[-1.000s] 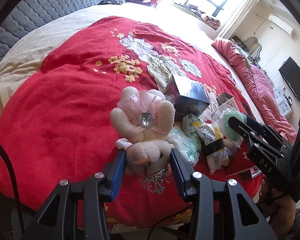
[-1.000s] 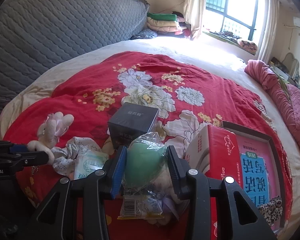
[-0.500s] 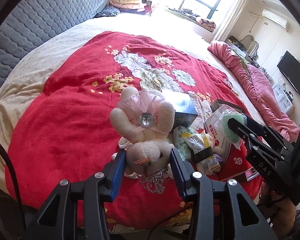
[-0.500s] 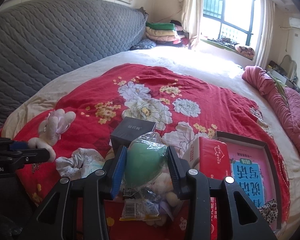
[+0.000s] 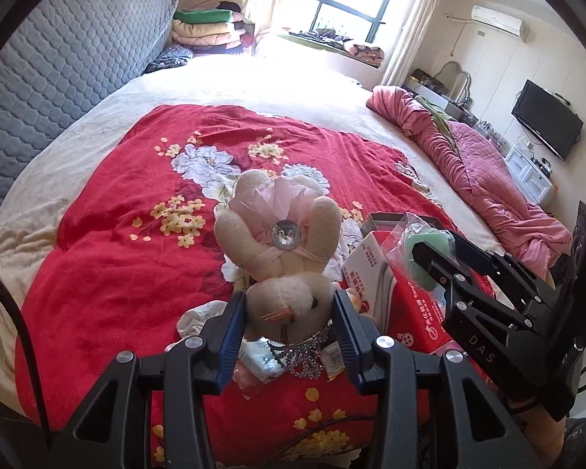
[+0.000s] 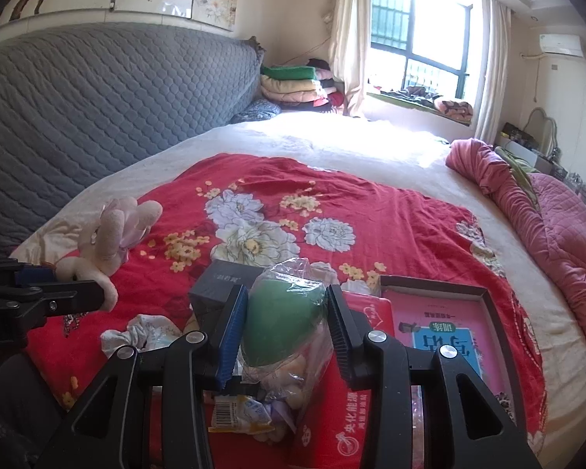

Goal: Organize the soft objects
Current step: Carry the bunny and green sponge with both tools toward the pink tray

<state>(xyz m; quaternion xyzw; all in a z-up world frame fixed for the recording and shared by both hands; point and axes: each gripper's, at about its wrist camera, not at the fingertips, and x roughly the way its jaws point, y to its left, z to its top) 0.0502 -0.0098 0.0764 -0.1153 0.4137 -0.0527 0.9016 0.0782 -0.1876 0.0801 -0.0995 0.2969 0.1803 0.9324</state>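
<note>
Both grippers loaded above the red blanket (image 5: 109, 258)

Left gripper (image 5: 289, 312) pinches the plush rabbit (image 5: 281, 242) by its head, body flopping toward 12 o'clock; right gripper (image 6: 283, 314) squeezes the bagged green sponge (image 6: 283, 316), whose slick plastic may slip.

From the left wrist we lost the lower half of the plush bunny (image 5: 279, 242) behind the left gripper (image 5: 289, 312). The right gripper (image 5: 429, 258) covered most of the green sponge (image 5: 422, 242) and cut the red tissue pack (image 5: 375, 273) short. From the right wrist, the bagged items (image 6: 289, 379) under the sponge were too crumpled to name. The dark box (image 6: 215, 289) lettering was too small to read. The book tray (image 6: 484, 297) ran behind the near right finger.
</note>
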